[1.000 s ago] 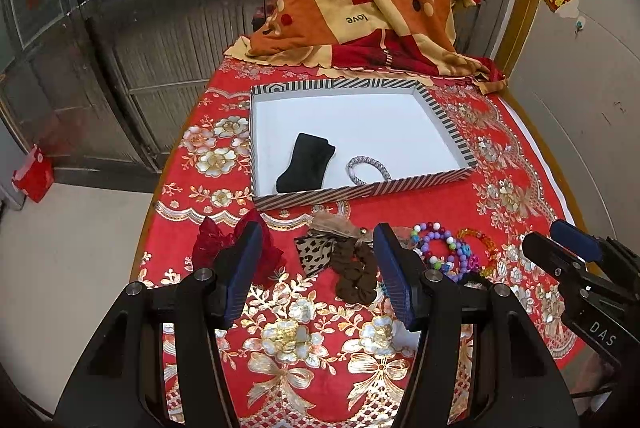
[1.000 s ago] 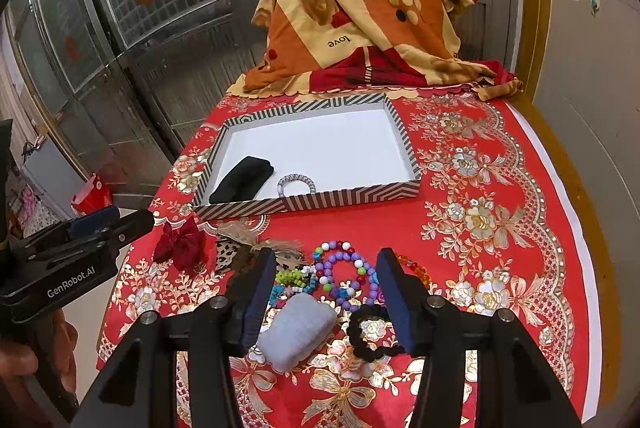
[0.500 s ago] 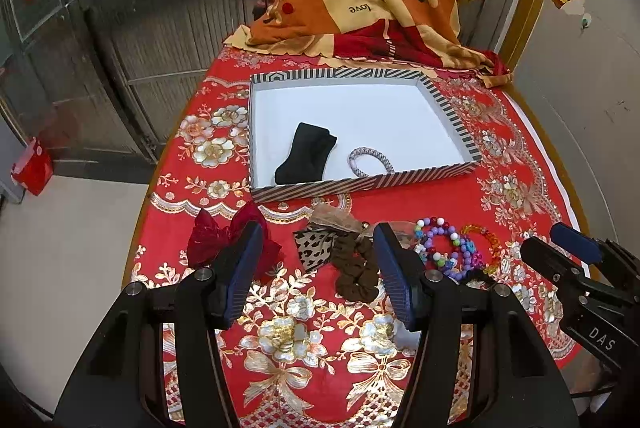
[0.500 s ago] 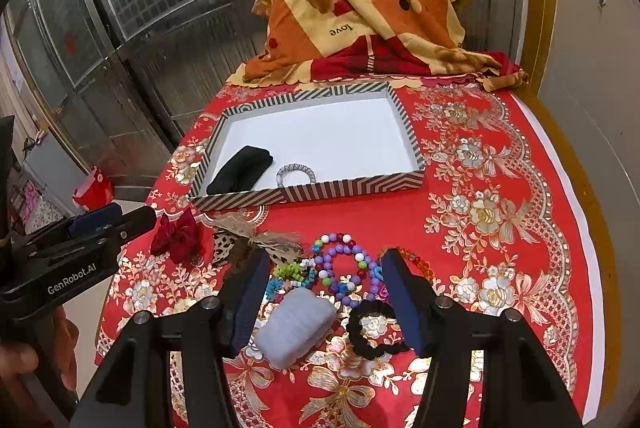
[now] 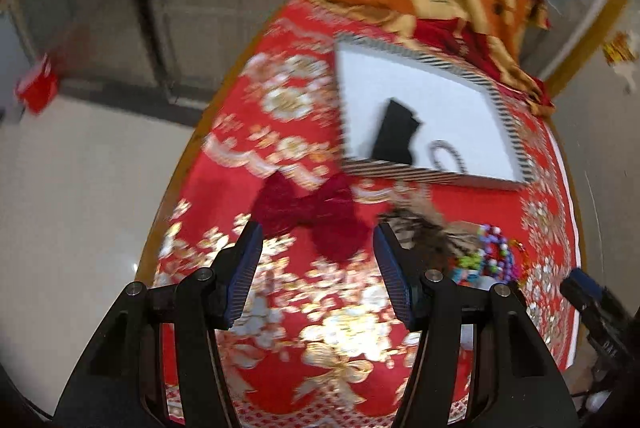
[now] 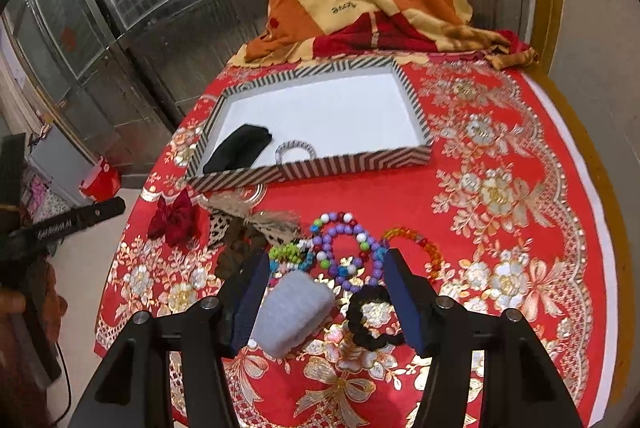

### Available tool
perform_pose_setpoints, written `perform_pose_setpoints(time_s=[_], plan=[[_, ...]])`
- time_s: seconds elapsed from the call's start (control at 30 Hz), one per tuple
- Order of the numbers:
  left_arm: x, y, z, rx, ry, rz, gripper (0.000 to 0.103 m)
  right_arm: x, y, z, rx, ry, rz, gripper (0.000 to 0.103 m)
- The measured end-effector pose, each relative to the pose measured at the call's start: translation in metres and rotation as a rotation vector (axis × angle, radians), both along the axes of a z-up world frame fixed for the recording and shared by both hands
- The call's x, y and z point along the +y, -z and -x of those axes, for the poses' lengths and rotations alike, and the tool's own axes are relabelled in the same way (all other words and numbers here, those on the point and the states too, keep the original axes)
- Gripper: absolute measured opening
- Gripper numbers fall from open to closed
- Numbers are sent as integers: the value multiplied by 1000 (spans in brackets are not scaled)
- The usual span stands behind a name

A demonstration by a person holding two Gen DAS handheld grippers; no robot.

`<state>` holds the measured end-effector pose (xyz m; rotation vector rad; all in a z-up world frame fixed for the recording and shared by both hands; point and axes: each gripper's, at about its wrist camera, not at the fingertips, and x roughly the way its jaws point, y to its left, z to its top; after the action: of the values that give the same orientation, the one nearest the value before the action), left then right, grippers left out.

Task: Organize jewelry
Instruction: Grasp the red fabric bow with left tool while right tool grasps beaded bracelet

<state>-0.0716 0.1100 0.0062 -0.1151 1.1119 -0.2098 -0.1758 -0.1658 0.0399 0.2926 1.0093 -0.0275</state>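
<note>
On my left the red tablecloth (image 5: 224, 164) curves down to bare pale floor (image 5: 80, 188), so that edge runs close beside my left gripper (image 5: 318, 244). Its jaws stand apart with nothing pinched, and the dark red bow (image 5: 312, 212) lies just ahead between the fingertips; this view is smeared, so I can't say whether they touch it. Further in, the striped tray (image 6: 352, 162) holds a black cloth piece (image 6: 240, 148) and a silver bracelet (image 6: 296, 150) at its near wall, the rest of its white floor bare. My right gripper (image 6: 326, 268) is also unclenched, its jaws having just been widening, with the grey pad (image 6: 294, 312) and the purple bead bracelet (image 6: 348, 252) between them, ungripped. Only the right view shows the black scrunchie (image 6: 368, 320) and the amber bracelet (image 6: 424, 248); open cloth stretches right of those.
</note>
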Motion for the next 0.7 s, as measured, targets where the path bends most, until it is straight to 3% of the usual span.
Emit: perform_pose_setpoints(time_s=[0.13,0.3,0.7], plan=[[22,14,-8,52,-64,33,57,4,8,-4,14,-33,-17,57],[18,26,-14,83,-57,58,57,0,18,-8,35,-50,-19,57],[-10,62,-49,138,-124,-3,60,-54,47,-15,86,17,-11,54]])
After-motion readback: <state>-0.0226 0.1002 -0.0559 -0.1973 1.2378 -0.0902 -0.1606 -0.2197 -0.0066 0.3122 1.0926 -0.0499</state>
